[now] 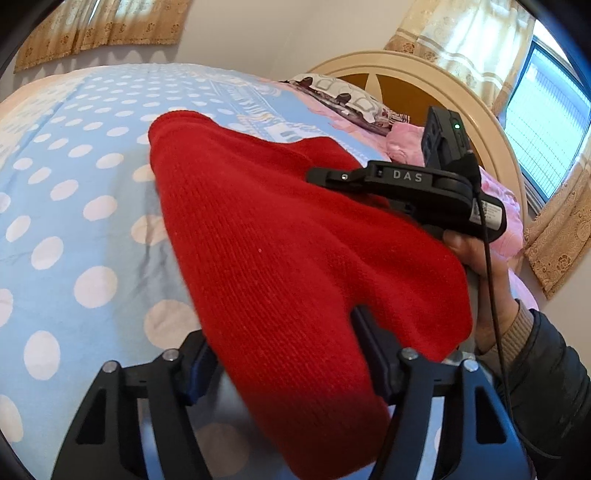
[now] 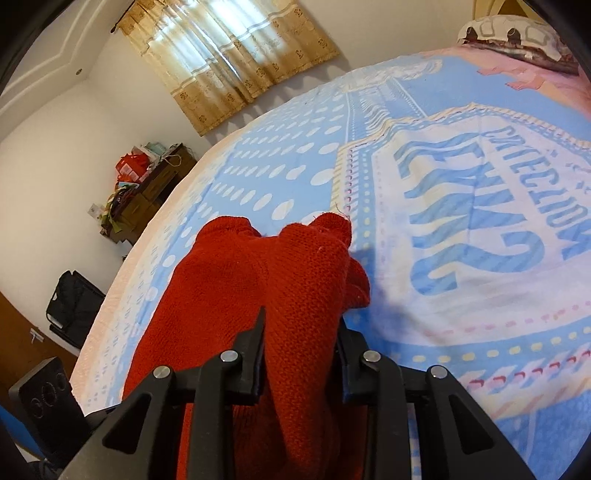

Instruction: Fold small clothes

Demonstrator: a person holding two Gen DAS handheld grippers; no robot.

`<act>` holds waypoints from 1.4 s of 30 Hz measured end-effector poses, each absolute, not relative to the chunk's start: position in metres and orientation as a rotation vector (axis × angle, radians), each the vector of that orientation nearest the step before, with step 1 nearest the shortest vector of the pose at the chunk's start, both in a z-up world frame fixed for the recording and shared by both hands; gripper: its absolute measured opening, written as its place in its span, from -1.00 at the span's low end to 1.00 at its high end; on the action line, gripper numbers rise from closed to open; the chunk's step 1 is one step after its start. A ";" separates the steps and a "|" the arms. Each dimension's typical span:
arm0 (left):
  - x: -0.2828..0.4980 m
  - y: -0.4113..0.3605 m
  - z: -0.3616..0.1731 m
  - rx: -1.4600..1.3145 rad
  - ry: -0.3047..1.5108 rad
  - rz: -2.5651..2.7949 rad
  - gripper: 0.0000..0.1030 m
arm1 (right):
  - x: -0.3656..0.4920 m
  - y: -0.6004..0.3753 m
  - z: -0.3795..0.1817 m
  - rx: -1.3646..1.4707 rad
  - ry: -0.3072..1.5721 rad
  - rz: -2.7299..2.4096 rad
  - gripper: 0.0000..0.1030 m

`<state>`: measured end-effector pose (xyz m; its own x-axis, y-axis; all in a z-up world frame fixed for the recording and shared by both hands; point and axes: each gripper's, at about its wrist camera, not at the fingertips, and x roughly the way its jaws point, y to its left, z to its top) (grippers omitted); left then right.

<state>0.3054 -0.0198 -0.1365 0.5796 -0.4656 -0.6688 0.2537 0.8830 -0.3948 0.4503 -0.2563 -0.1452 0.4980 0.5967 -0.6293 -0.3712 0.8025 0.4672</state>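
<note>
A red knit garment [image 1: 280, 236] hangs lifted above the bed [image 1: 74, 177], stretched between the two grippers. In the left wrist view it runs from the near jaws up and away, its far rounded end over the blue dotted cover [image 1: 55, 221]. The left gripper [image 1: 284, 354] has its jaws clamped on the near edge, cloth bunched thick between the fingers [image 1: 373, 354]. Further right in that view the right gripper [image 1: 332, 177] bites the upper side edge of the garment; the person's hand [image 1: 476, 258] grips its handle, a cable trailing down past the dark sleeve [image 1: 554, 369].

From the right wrist view, the garment [image 2: 258, 295] fills the space between the jaws of the right gripper [image 2: 301, 354], which are closed on a thick fold, and spills forward in lumps that end above the cover [image 2: 461, 295], here printed with large blue letters. A pillow [image 2: 517, 33] lies at the bed's far end. Curtains [image 2: 229, 55] hang on the wall behind, and a cluttered cabinet [image 2: 147, 184] stands beside the bed.
</note>
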 end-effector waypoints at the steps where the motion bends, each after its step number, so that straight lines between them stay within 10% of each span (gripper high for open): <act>1: 0.305 -0.021 -0.135 -0.264 0.853 -0.428 0.21 | 0.449 -0.256 -0.144 0.284 0.862 0.591 -0.43; 12: 0.294 -0.027 -0.118 -0.148 0.863 -0.386 -0.15 | 0.431 -0.256 -0.132 0.283 0.815 0.567 -0.44; 42: 0.188 0.053 -0.088 -0.179 0.801 -0.277 -0.21 | 0.332 -0.148 -0.107 0.236 0.776 0.740 -0.44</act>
<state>0.1881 0.0533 -0.0878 0.6629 -0.3106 -0.6812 0.1762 0.9491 -0.2612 0.3323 -0.1480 -0.1069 0.4804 0.6827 -0.5505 -0.5172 0.7275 0.4508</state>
